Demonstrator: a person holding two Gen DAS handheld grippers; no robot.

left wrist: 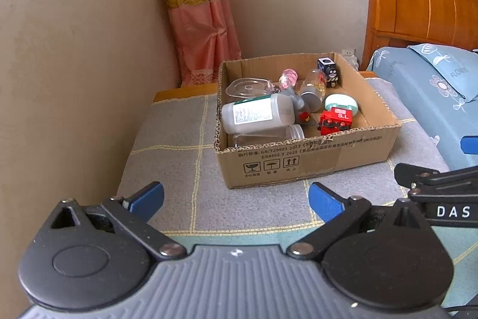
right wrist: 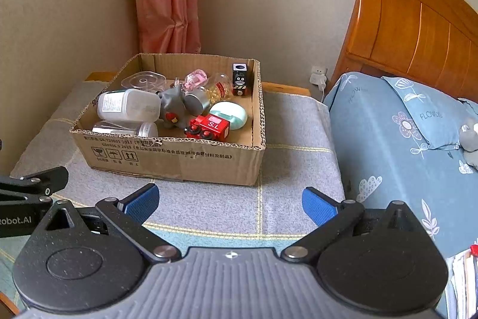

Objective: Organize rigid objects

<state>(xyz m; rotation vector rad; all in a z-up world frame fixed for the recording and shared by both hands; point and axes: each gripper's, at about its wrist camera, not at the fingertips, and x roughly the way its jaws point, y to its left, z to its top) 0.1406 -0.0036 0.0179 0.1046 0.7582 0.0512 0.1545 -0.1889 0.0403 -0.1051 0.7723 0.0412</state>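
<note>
A cardboard box (left wrist: 313, 166) (right wrist: 167, 160) stands on a grey checked cloth. It holds a white bottle (left wrist: 257, 113) (right wrist: 128, 106), a clear jar (left wrist: 269, 135), a grey toy (right wrist: 174, 106), a red toy train (left wrist: 336, 120) (right wrist: 210, 126), a mint oval case (left wrist: 342, 103) (right wrist: 230, 112), a black penguin block (left wrist: 330, 72) (right wrist: 240, 79), a pink item (left wrist: 79, 78) and a clear lid (left wrist: 246, 87). My left gripper (left wrist: 236, 198) is open and empty in front of the box. My right gripper (right wrist: 230, 201) is open and empty, also short of the box.
The grey cloth (left wrist: 179, 157) covers a low table against a beige wall. A bed with blue floral bedding (right wrist: 403, 139) and a wooden headboard (right wrist: 418, 29) lies to the right. A pink curtain (left wrist: 197, 11) hangs behind. A wall socket (right wrist: 319, 76) sits by the bed.
</note>
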